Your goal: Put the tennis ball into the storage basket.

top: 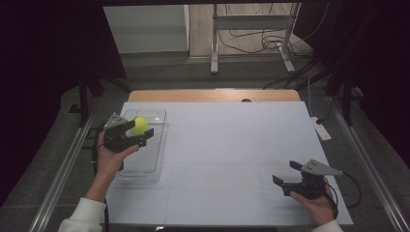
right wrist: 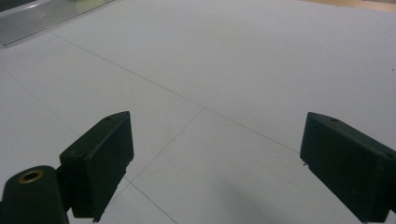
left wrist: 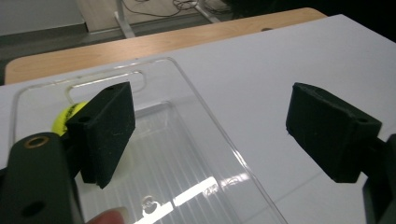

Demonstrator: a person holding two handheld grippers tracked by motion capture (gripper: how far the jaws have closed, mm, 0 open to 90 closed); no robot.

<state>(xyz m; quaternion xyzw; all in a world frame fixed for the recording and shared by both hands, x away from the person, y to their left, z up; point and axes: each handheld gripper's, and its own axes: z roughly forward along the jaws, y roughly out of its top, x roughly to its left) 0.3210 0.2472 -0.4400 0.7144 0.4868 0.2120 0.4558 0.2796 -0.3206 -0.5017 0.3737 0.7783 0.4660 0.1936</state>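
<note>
Left gripper point(top: 139, 129) poised over a clear rectangular plastic tray point(top: 158, 145) at left of the high view, jaws apart with nothing clamped. Small yellow-green ball point(top: 140, 124) seen between the jaws from above; in the left gripper view, ball point(left wrist: 65, 116) lying in the tray point(left wrist: 196, 154) behind the near jaw, not pressed. Right gripper point(top: 286, 174) low at lower right above the white bench point(top: 232, 145), jaws wide, empty.
</note>
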